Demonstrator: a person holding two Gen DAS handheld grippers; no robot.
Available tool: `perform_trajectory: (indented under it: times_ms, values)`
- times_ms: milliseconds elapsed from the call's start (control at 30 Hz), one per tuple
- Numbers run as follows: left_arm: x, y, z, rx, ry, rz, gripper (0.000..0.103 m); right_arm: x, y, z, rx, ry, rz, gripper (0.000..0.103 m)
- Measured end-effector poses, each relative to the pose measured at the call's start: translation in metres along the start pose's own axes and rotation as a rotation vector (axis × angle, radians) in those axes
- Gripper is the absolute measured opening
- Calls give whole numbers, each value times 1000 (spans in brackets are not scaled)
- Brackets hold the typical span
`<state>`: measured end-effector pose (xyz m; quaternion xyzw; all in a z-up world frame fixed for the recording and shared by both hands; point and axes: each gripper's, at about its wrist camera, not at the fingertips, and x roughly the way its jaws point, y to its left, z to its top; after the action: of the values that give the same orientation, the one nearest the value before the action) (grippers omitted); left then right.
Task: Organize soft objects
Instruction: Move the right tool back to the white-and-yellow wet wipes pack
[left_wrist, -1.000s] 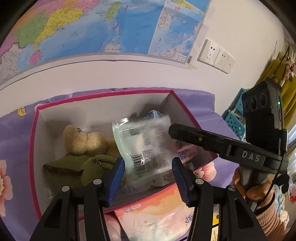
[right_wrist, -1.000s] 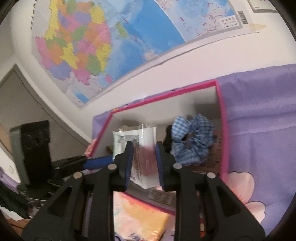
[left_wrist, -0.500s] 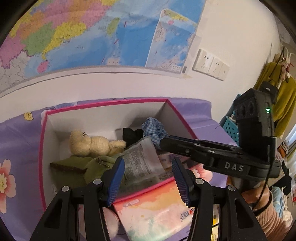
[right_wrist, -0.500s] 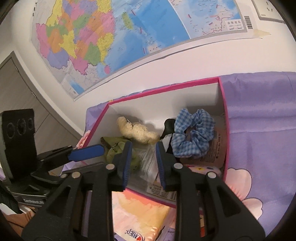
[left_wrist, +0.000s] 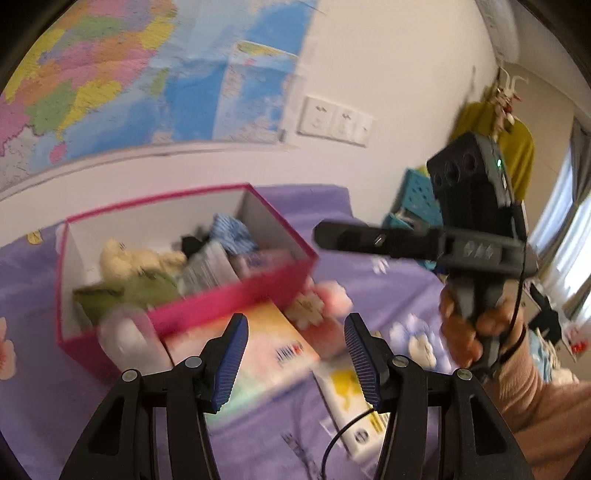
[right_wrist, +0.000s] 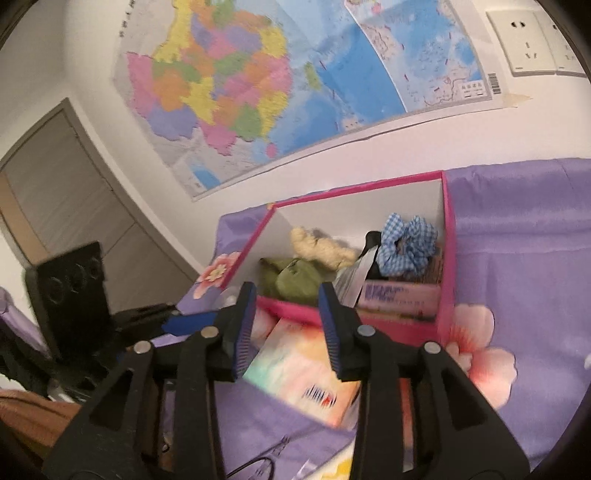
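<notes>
Both my grippers, left gripper (left_wrist: 295, 350) and right gripper (right_wrist: 286, 325), are hanging with jaws apart, gripping nothing. The pink box (right_wrist: 447, 258), center of frame, is holding the blue scrunchie (right_wrist: 406, 245), cream plush (right_wrist: 321, 247), green pouch (right_wrist: 295, 278) and plastic packet (left_wrist: 208, 267).

Home bedroom; floral purple bedsheet (right_wrist: 524, 258); wall map (right_wrist: 295, 81).
</notes>
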<state>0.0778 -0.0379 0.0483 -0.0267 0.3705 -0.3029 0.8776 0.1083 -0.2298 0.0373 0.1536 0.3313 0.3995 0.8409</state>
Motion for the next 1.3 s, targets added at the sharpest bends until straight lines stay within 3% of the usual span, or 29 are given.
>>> perform_trajectory:
  times_ms: [300,467,667,733,1000,1300]
  values:
    - [27,-18,-57,5,170,-84,55,-42,1,-52,68,43,-9,43]
    - [44,-24,-80,13,246,-64,55,-54,-10,-77,120,71,-33,43]
    - [52,-32,-102,48,315,-79,55,-52,-31,-95,132,130,-168,43]
    - [51,-35,-105,65,325,-73,55,-46,-43,-100,149,159,-212,43]
    - [60,-44,-113,108,342,-43,55,-22,-70,-110,174,200,-243,43]
    - [68,-42,-108,85,328,1,57,-21,-53,-124,111,240,-230,43]
